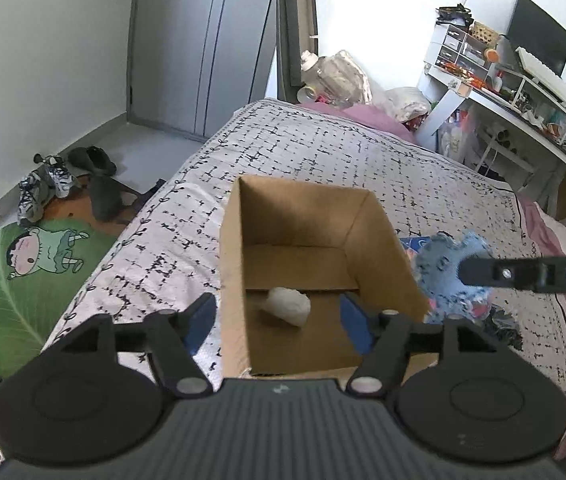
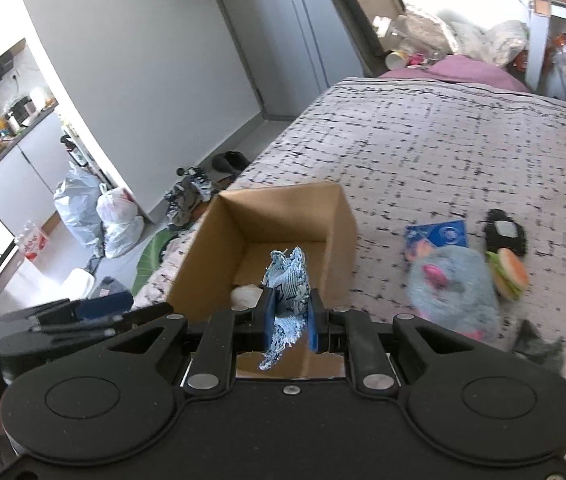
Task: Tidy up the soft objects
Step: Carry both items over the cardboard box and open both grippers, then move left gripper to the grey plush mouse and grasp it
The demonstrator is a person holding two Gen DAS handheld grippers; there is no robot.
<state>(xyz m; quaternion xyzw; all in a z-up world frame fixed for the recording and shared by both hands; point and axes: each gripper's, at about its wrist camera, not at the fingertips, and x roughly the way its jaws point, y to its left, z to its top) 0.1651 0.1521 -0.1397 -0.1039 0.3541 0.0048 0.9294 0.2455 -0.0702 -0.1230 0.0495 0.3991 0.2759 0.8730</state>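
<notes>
R gripper [image 2: 289, 316] has its jaws clamped on a blue-white cloth [image 2: 287, 288], held just above the cardboard box [image 2: 339, 224] on the bed [image 2: 443, 140]. L gripper [image 1: 279, 318] hangs w/ jaws wide apart, nothing in them, over the box, where a white soft lump [image 1: 286, 306] lies. Cloth looks light, limp, floppy, so pinch mid-bunch; prob drops w/o bounce.

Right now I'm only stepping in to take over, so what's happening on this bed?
A person with two handheld grippers is sorting soft things into a cardboard box on the bed. The right gripper has its jaws shut on a blue patterned cloth, held at the box's near edge. The left gripper is open and holds nothing. A white soft item already lies in the box. A grey plush toy and a burger toy wait on the bed.
</notes>
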